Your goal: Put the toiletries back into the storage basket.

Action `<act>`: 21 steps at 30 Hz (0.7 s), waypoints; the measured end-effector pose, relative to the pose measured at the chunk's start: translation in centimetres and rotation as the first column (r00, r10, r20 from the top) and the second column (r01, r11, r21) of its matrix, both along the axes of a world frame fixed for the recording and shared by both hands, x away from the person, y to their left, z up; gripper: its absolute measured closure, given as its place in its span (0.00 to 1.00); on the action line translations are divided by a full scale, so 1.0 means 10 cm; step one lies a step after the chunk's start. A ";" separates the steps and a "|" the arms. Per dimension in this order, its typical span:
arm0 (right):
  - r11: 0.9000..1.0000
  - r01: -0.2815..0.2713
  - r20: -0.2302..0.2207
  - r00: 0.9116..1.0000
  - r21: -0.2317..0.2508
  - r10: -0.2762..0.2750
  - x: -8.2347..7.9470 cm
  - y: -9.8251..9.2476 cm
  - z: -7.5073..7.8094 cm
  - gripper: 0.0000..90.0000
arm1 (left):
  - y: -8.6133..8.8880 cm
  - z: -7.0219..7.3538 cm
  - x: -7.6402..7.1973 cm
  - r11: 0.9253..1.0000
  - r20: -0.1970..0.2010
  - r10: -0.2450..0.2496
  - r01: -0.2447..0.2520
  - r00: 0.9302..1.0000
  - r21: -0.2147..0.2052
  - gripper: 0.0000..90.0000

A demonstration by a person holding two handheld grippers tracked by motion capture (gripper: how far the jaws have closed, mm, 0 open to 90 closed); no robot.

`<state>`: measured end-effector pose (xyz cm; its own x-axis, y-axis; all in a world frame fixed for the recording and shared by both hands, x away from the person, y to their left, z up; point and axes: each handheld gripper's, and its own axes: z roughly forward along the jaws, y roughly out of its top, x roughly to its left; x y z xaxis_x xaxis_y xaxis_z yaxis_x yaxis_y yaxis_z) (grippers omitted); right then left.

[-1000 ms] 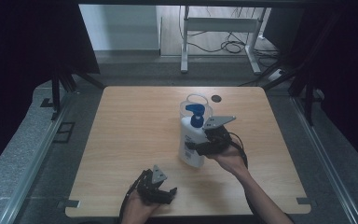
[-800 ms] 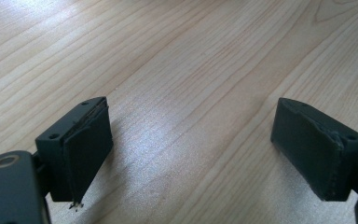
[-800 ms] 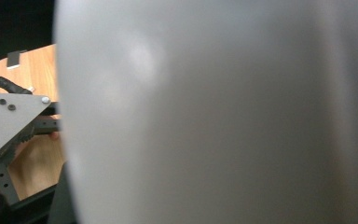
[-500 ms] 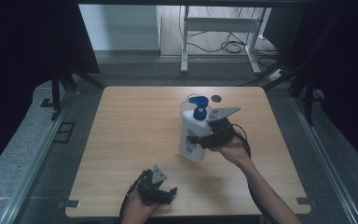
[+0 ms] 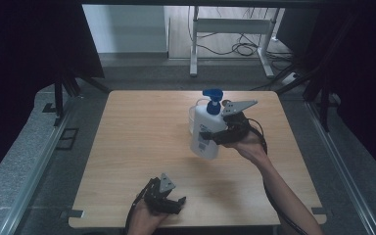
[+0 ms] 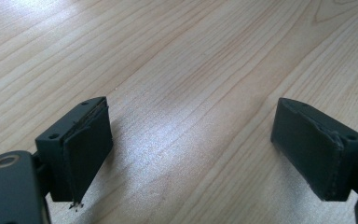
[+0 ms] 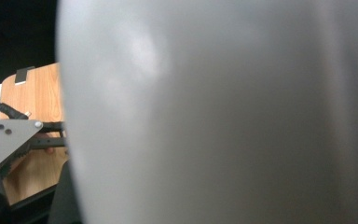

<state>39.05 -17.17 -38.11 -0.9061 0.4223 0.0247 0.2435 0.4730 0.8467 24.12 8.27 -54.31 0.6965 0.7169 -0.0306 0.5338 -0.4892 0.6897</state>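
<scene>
bottle tilted in right gripper, left gripper open on table

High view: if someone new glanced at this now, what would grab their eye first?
Most likely the white pump bottle with its blue pump head, tilted and held above the table's right half by the right gripper. Next, the left gripper at the table's near edge, its jaws wide apart with nothing between them.
</scene>
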 end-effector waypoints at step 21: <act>0.999 -0.033 0.021 0.999 0.019 0.032 0.35 -0.01 0.27 0.41 | 0.00 0.00 0.00 1.000 0.000 0.000 0.000 1.000 -0.004 0.13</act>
<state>42.54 -17.23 -35.40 -0.9197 0.3923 0.0135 0.2104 0.4637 0.8606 24.13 8.23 -54.33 0.6963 0.7169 -0.0333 0.5341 -0.4866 0.6914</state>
